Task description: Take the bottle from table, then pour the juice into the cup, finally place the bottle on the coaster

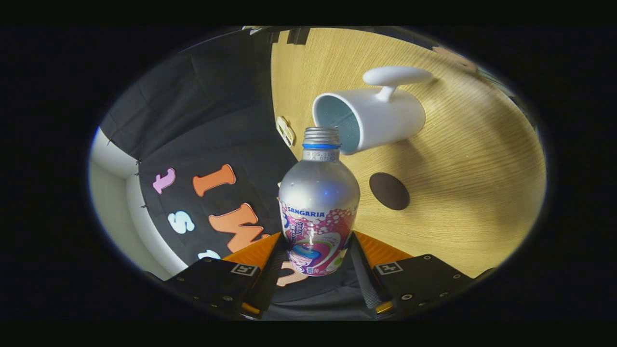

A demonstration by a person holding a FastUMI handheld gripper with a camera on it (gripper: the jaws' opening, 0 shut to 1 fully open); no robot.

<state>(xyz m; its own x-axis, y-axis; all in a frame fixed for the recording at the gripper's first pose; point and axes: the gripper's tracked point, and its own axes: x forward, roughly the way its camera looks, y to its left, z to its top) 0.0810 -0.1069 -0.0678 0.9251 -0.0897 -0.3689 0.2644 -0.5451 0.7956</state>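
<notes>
The gripper (318, 250) was clamped on the bottle (318, 207), an orange-and-black finger (262, 253) pressing on either side of its printed lower body, with the bare metal shoulder, blue neck ring and uncapped threaded mouth pointing away from the fingers. The view was rolled, so the wooden table (472, 193) appeared upright beyond the bottle, and the bottle's mouth sat just beside the open rim of the white cup (381, 118), whose pale blue interior and handle were visible. The dark round coaster (389, 191) lay on the table near the bottle's shoulder, apart from the cup.
</notes>
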